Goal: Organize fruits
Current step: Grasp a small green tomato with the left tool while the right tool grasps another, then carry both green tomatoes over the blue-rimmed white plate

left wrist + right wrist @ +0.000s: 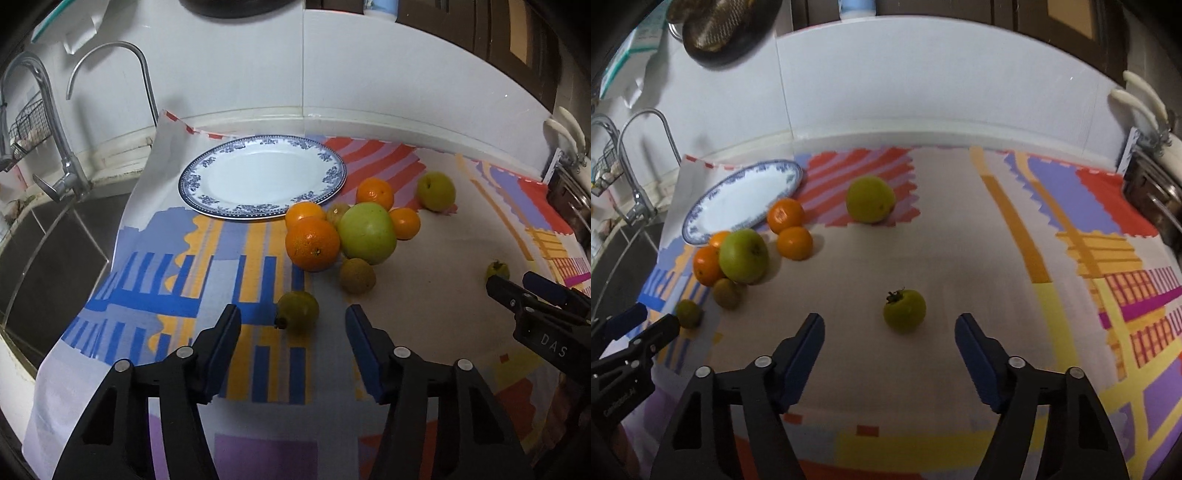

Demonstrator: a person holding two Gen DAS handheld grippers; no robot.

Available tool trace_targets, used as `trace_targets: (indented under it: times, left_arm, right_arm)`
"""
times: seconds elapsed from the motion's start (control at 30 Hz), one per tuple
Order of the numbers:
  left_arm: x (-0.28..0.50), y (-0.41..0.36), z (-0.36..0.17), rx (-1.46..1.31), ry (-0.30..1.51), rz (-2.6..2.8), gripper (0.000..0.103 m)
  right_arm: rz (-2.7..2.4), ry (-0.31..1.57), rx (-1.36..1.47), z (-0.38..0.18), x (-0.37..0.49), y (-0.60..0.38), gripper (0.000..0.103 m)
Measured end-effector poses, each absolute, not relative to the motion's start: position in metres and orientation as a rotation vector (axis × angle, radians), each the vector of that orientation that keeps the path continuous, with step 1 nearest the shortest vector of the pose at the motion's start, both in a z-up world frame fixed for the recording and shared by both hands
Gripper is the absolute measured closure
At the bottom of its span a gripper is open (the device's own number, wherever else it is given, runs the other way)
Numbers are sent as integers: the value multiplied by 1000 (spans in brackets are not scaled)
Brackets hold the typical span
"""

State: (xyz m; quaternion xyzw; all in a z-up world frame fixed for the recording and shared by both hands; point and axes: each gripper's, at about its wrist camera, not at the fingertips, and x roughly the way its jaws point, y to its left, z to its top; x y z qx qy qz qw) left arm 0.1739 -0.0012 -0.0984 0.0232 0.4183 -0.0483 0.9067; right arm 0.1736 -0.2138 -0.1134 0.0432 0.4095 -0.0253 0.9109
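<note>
A small round yellow-green fruit [297, 308] with a dark stem nub pointing toward the lower left lies on the colourful patterned cloth [229, 258], just beyond the left gripper [293, 325]. That gripper tilts downward, its blue-padded jaws apart and touching nothing. The right gripper [889, 332] angles down likewise, released, toward a similar green fruit with a leafy calyx [905, 309] turned up and left.

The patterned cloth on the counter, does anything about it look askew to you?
Yes: the cloth overhangs the counter edge toward the sink and rides up the back wall behind the plate.
</note>
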Motion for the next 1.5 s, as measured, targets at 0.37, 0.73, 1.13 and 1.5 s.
trace_targets:
  times: [0.37, 0.73, 1.13, 1.5]
  left_arm:
    - [187, -2, -110, 36, 887, -95, 63]
    - [193, -5, -116, 44, 908, -109, 74]
    - [185, -2, -106, 38, 869, -122, 74]
    - [158, 7, -68, 33, 765, -150, 74]
  right_arm:
    - [-26, 875, 74, -125, 191, -215, 50]
    - [-48, 905, 69, -133, 200, -218, 71]
    - [4, 867, 67, -122, 192, -212, 74]
    - [117, 789, 26, -87, 172, -186, 74]
